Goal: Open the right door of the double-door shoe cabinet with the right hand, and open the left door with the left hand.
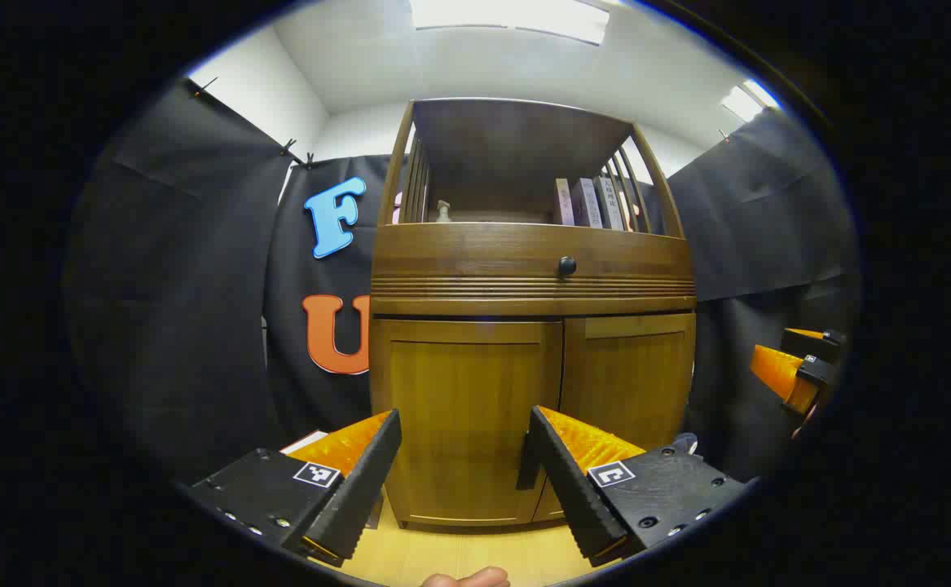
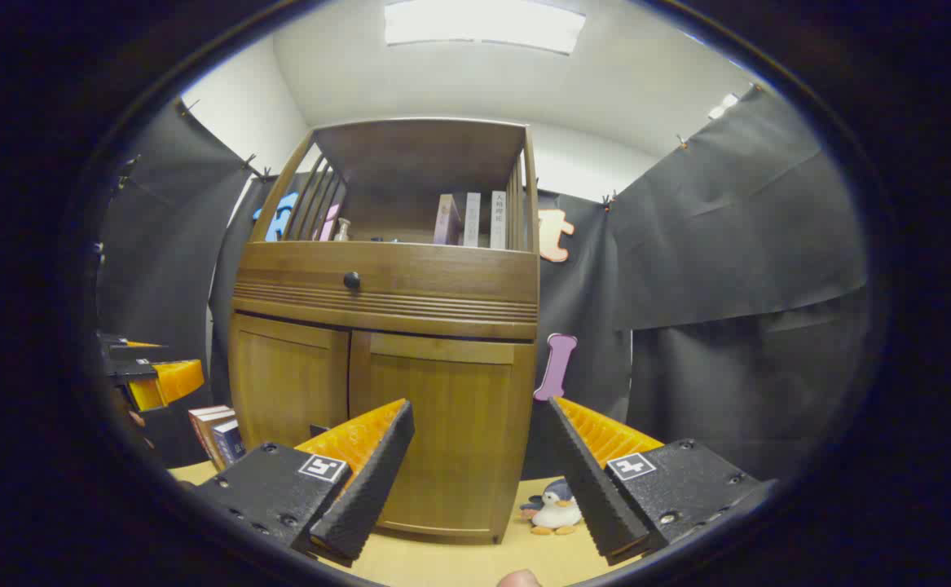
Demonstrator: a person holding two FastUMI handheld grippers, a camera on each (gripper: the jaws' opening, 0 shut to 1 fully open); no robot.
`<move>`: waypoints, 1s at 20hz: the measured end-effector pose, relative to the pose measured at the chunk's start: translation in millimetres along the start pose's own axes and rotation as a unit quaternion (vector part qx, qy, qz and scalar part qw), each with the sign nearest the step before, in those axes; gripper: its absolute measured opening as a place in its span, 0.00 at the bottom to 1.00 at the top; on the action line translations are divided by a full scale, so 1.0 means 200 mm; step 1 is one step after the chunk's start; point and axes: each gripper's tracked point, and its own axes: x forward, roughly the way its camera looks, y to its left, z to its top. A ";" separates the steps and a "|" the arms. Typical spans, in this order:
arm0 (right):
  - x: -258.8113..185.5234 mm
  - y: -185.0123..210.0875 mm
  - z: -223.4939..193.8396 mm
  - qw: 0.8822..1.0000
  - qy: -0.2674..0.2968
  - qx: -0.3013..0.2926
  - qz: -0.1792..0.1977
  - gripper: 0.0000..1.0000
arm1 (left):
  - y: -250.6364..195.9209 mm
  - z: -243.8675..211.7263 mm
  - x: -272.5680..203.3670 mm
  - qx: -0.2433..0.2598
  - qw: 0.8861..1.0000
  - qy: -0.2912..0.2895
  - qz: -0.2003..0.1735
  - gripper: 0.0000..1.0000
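A wooden shoe cabinet [image 1: 524,281] stands ahead with both lower doors closed. In the left gripper view my left gripper [image 1: 465,456] is open, a short way in front of the left door [image 1: 467,416]; the right door [image 1: 630,383] is beside it. In the right gripper view my right gripper [image 2: 479,456] is open in front of the right door [image 2: 442,424], with the left door [image 2: 288,383] to its left. The right gripper [image 1: 797,367] also shows far right in the left gripper view, and the left gripper [image 2: 145,371] far left in the right gripper view.
A drawer with a dark knob [image 1: 566,266] sits above the doors, and an open shelf above holds books [image 1: 589,202] and a small bottle [image 1: 442,212]. A penguin toy [image 2: 555,507] lies on the floor by the cabinet's right corner. Books [image 2: 216,434] stand left of the cabinet.
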 end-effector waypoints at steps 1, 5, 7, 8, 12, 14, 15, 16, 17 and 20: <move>0.00 0.00 0.00 1.000 -0.001 0.000 0.002 1.00 | -0.01 0.00 0.02 0.000 1.000 0.003 -0.001 0.94; 0.04 0.02 -0.02 1.000 0.001 0.006 0.016 1.00 | -0.03 0.06 0.07 0.009 1.000 -0.010 0.007 0.94; 0.05 0.03 -0.02 1.000 0.001 0.007 0.020 1.00 | -0.05 0.08 0.07 0.013 1.000 -0.018 0.004 0.95; 0.06 0.04 -0.02 1.000 0.000 0.009 0.023 1.00 | -0.06 0.09 0.08 0.014 1.000 -0.020 0.002 0.95; 0.10 0.04 -0.04 1.000 0.003 0.014 0.024 1.00 | -0.08 0.10 0.09 0.012 0.999 -0.030 -0.001 0.95; 0.12 0.04 -0.05 1.000 0.008 0.015 0.024 1.00 | -0.09 0.11 0.11 0.005 0.999 -0.037 -0.002 0.95; 0.12 0.04 -0.05 1.000 0.011 0.016 0.024 1.00 | -0.10 0.12 0.11 -0.001 0.999 -0.040 -0.003 0.95; 0.13 0.05 -0.06 0.999 0.013 0.017 0.027 1.00 | -0.09 0.12 0.12 -0.006 0.999 -0.040 -0.003 0.95; 0.13 0.06 -0.05 0.999 0.012 0.018 0.029 1.00 | -0.09 0.12 0.13 -0.011 0.999 -0.040 -0.002 0.95; 0.14 0.08 -0.05 0.999 0.013 0.014 0.034 1.00 | -0.05 0.12 0.15 -0.018 0.999 -0.035 0.007 0.95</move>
